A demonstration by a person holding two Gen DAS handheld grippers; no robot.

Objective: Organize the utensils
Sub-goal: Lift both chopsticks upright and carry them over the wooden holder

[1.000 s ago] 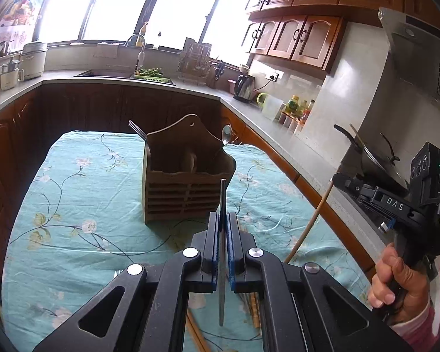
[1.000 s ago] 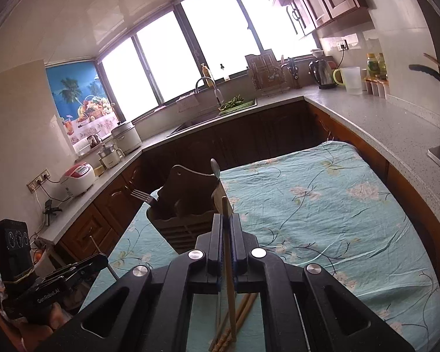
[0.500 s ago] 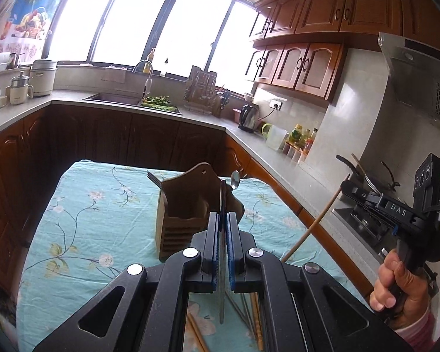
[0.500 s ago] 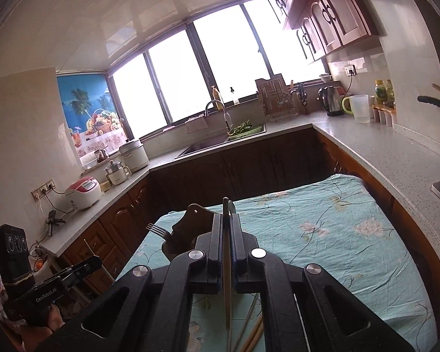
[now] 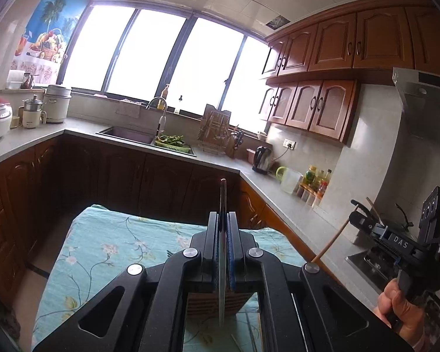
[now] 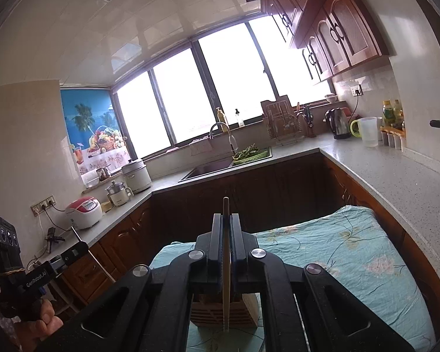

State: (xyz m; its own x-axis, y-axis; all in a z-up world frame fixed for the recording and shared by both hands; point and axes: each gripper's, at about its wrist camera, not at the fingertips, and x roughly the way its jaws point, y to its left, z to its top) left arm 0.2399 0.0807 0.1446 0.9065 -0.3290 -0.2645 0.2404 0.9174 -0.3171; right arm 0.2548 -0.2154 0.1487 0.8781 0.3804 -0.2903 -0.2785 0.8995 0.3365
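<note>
Wood-cabinet kitchen, bright windows behind; floral-cloth bench (image 6: pixel 352 252) below. Left hand-held gripper (image 5: pixel 223 246) clamped tight on a thin, flat metal utensil (image 5: pixel 222 205), edge-on, exact type unclear, tip raised above the slatted wooden utensil holder (image 5: pixel 211 305). Right hand-held gripper (image 6: pixel 226 249) likewise pinched shut on a wooden chopstick (image 6: pixel 226 234), directly over that holder (image 6: pixel 220 311). Judged light, stiff and slim, the metal one possibly slippery; best gripped mid-shaft. Loose chopsticks (image 5: pixel 250 330) lay just beside the holder.

L tool (image 5: pixel 223 234) pinched closed, raised, R tool (image 6: pixel 226 234) pinched closed, raised, both hand-held
</note>
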